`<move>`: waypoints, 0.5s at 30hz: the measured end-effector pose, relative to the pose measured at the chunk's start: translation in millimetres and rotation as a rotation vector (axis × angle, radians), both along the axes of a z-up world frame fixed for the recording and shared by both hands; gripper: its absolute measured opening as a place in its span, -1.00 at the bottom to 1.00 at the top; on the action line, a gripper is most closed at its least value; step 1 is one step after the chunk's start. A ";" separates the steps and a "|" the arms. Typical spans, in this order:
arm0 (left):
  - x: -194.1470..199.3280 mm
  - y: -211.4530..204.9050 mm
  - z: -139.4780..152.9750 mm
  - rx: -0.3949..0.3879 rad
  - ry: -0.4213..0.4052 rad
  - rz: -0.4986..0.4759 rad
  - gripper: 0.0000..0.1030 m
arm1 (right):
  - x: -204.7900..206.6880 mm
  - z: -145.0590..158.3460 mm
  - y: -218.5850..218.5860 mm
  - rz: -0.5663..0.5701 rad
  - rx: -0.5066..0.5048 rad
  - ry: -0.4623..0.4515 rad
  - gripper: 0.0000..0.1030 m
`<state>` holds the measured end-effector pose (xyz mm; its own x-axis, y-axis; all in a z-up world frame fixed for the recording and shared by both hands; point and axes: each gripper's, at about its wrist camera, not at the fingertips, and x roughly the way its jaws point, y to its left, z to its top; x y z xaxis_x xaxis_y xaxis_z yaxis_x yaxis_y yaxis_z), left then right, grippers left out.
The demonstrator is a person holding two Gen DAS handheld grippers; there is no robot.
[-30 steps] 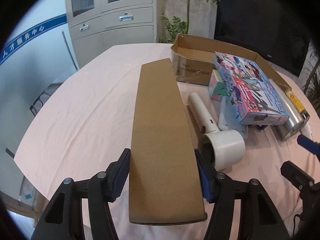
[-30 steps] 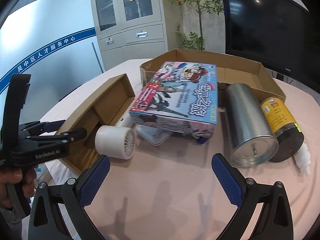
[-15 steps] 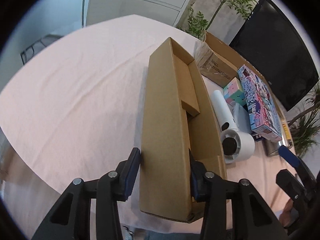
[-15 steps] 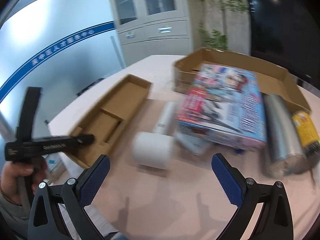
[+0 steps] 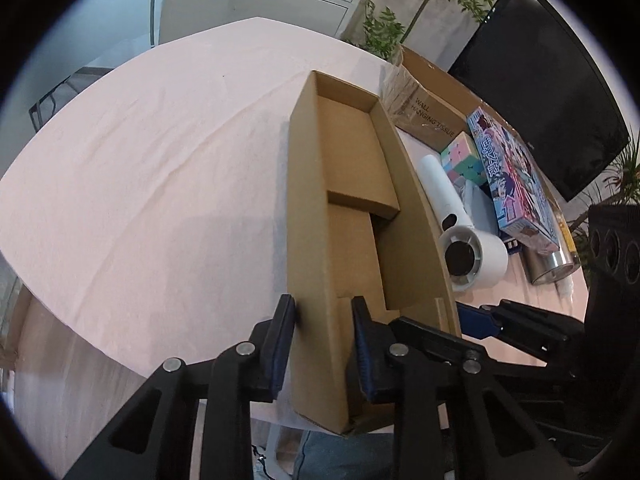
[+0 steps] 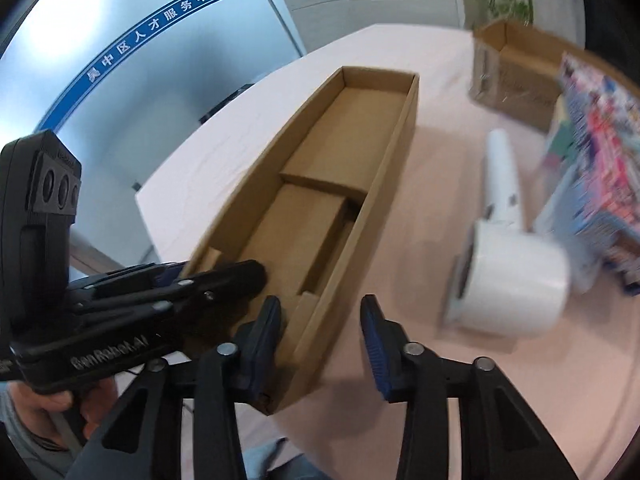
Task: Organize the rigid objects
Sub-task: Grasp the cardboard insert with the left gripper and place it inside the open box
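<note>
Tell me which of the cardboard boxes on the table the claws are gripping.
The long narrow cardboard box nearest the camera: the left claw clamps its left wall, the right claw is closing astride its right wall. The wider box behind stands untouched.

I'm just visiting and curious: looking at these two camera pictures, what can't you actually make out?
- Right wrist view: colourful printed box and white handheld fan are smeared by motion blur; its print is unreadable.
- Left wrist view: metal can mostly hidden behind that box.
- Left wrist view: long cardboard box has its near end covered by the left gripper.
- Right gripper, closing: its contact with the wall is unclear.
</note>
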<state>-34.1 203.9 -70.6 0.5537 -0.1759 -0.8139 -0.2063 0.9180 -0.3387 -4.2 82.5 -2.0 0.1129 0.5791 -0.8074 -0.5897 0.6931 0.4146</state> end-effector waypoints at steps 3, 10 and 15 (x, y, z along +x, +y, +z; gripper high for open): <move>1.8 -0.6 1.2 0.011 0.008 -0.017 -0.51 | 0.1 1.2 2.8 -0.005 -0.004 -0.002 -0.42; 16.6 -9.2 61.5 0.085 -0.121 -0.046 -0.51 | 9.5 50.6 -14.7 -0.051 0.051 -0.126 -0.46; 82.2 -25.4 133.7 0.157 -0.283 -0.158 -0.50 | 58.2 111.2 -39.0 -0.151 0.121 -0.249 -0.46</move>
